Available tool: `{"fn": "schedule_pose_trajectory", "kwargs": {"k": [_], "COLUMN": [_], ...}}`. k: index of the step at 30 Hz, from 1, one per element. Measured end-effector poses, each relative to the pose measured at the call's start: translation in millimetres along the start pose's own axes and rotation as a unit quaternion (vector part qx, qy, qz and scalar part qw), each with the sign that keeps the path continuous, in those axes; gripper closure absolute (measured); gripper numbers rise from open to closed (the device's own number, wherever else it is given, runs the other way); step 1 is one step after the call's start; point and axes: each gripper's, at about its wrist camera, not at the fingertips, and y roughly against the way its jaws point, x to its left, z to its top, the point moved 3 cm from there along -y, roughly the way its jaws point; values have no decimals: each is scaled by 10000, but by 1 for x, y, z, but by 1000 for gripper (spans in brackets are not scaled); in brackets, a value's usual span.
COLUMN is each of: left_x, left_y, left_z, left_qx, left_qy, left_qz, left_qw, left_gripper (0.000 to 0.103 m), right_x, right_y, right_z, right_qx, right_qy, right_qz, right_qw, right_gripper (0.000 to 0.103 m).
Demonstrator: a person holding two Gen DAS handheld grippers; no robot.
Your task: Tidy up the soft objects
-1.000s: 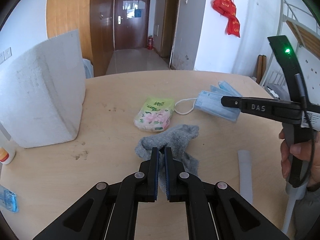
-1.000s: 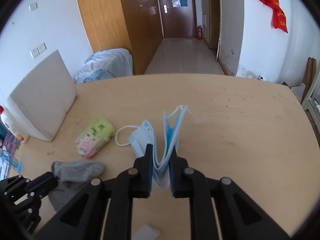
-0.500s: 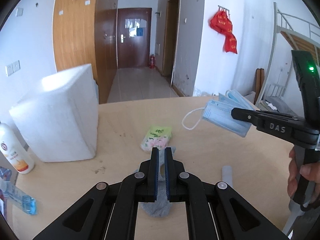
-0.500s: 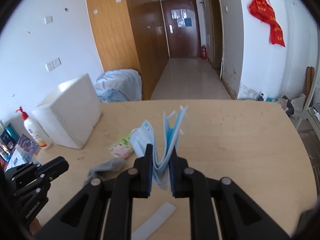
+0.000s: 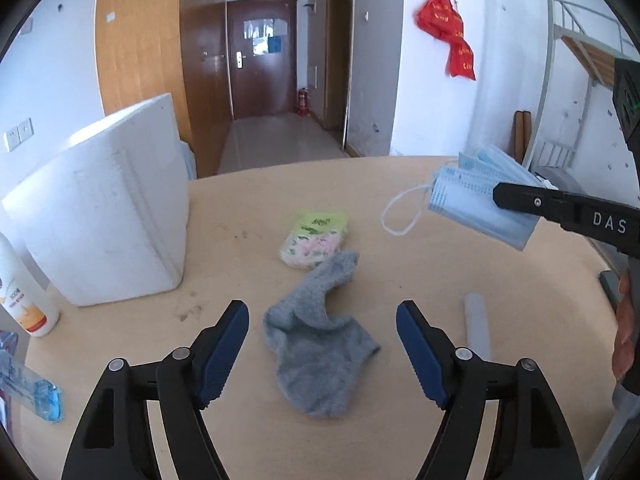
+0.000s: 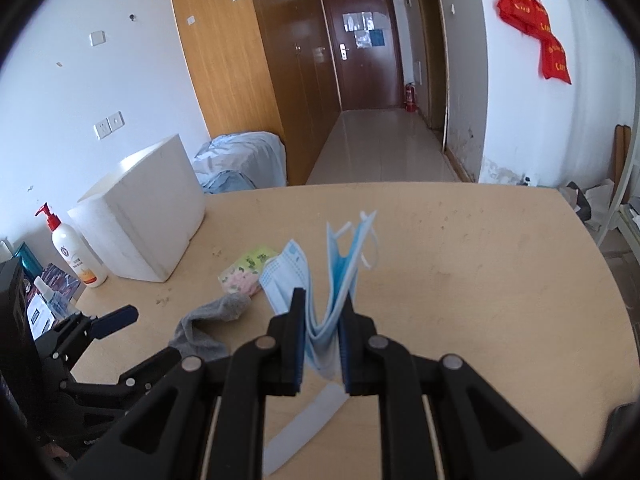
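A grey sock (image 5: 320, 340) lies crumpled on the wooden table (image 5: 460, 280), between and just beyond the fingers of my open, empty left gripper (image 5: 322, 344). It also shows in the right wrist view (image 6: 208, 324). My right gripper (image 6: 322, 332) is shut on a stack of blue face masks (image 6: 340, 272) and holds them above the table; in the left wrist view the masks (image 5: 476, 200) hang at the right. A green and pink tissue pack (image 5: 314, 238) lies beyond the sock.
A white foam box (image 5: 108, 216) stands at the left of the table, with a lotion bottle (image 5: 20, 292) beside it. A grey strip (image 5: 476, 326) lies to the right of the sock. A small blue plastic item (image 5: 36, 392) lies at the near left edge.
My left gripper has opened and let go of the grey sock, which now lies on the table. My right gripper has kept hold of the masks and raised them.
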Motion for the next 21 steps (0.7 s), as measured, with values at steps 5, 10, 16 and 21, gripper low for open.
{"fn": "schedule_pose_trajectory", "kwargs": {"k": [5, 10, 16, 21], "left_x": [5, 12, 13, 13], "left_y": [-15, -34, -46, -55], "left_z": [1, -2, -5, -8], "left_qx": [179, 442, 584, 821], "left_qy": [23, 166, 163, 172], "left_qz": [6, -5, 51, 28], "left_qw": [9998, 9989, 9982, 9965], "left_gripper": [26, 26, 50, 75], "right_x": [-1, -3, -3, -4], "right_y": [-5, -7, -9, -6], "right_z": [-1, -1, -1, 0], "right_qx": [49, 91, 121, 105], "right_qy": [20, 26, 18, 17], "right_qz": [51, 78, 98, 105], "right_qw": [10000, 9999, 9999, 9999], "right_gripper": [86, 86, 86, 86]}}
